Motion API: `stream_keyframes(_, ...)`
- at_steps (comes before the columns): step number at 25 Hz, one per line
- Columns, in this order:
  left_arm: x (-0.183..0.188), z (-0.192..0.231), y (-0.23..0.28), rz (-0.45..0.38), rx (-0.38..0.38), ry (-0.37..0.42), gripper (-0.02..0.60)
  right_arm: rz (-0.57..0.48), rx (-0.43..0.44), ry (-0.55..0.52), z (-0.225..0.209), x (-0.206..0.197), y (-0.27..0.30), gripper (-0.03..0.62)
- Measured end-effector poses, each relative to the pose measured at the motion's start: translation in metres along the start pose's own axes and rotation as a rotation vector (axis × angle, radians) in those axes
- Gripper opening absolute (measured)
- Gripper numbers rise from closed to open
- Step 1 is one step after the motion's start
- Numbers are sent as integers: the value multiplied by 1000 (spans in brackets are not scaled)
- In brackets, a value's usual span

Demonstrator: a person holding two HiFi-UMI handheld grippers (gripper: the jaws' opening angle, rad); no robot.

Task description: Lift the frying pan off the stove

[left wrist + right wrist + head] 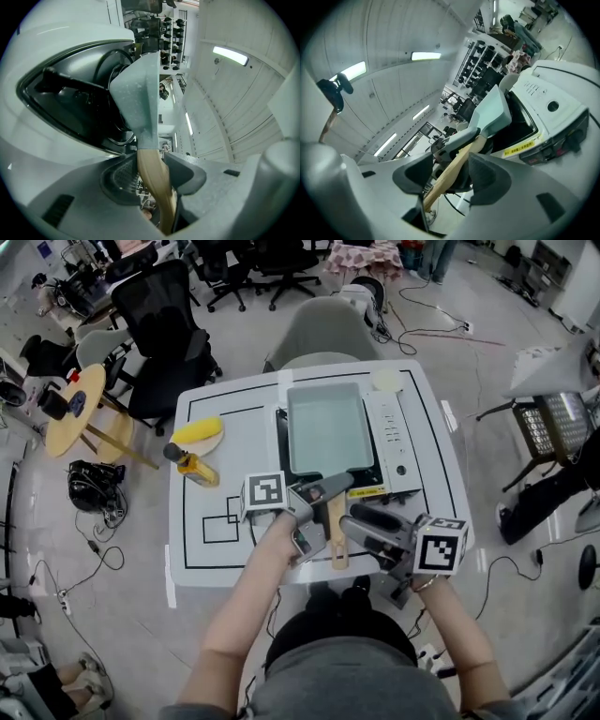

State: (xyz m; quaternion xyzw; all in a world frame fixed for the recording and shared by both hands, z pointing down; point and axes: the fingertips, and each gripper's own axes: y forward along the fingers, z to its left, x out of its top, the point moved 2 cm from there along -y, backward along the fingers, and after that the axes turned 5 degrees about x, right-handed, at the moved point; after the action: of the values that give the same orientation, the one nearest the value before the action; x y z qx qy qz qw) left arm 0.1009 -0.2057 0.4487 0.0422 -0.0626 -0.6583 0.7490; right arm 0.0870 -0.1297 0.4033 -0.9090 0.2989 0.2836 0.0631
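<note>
Frying pan [325, 427]: rectangular, pale blue-grey, wooden handle [337, 546].

Head view looks steeply down on the table [214, 549]; both gripper views, close in, share the wooden pan handle [154, 183].

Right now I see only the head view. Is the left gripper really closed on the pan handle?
Observer: Yes. The left gripper view shows the left gripper with both jaws pressed on the wooden handle.
Operator: And the right one, does it hold the handle also?
Observer: No. The right gripper has its jaws apart. The handle passes between them with a gap beside it, so it is not clamped there.
</note>
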Motion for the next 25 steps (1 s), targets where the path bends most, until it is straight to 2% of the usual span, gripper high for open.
stream_keyframes(4,2,2,-1,-13,2,-10,158,58,43,70,-2,-1,10,235)
stream_keyframes(11,2,4,-1,-28,2,-14,158,129,38,122,-18,-3,14,213)
stream_keyframes(20,3,5,-1,-37,-2,-18,158,195,119,196,-16,-4,30,212)
stream_keyframes(25,2,6,0,-34,7,-14,158,224,128,226,-20,-7,34,206)
